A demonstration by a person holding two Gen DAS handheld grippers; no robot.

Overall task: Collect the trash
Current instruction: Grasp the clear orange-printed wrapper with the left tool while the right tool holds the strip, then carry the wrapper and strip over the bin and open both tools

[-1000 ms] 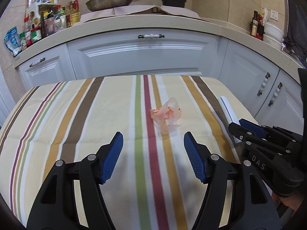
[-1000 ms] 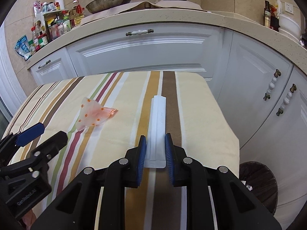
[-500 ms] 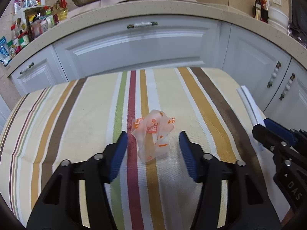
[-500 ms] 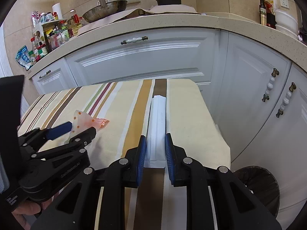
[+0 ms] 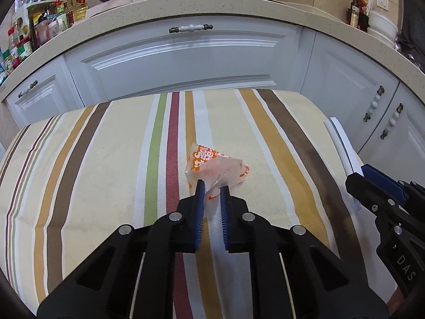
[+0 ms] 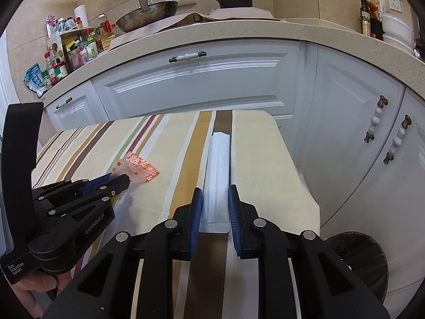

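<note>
Two pieces of trash are being gripped at once, one per hand. From the left wrist, the left gripper is pinching the near tail of the crumpled orange-printed wrapper, jaws clenched on the thin film while the rest is lying on the striped tablecloth, likely because that loose end is the easiest purchase. From the right wrist, the right gripper is clamping the near end of the long white sachet lengthwise, the far end resting on the cloth near the table's edge, and the lined bin is standing on the floor just below for the drop
</note>
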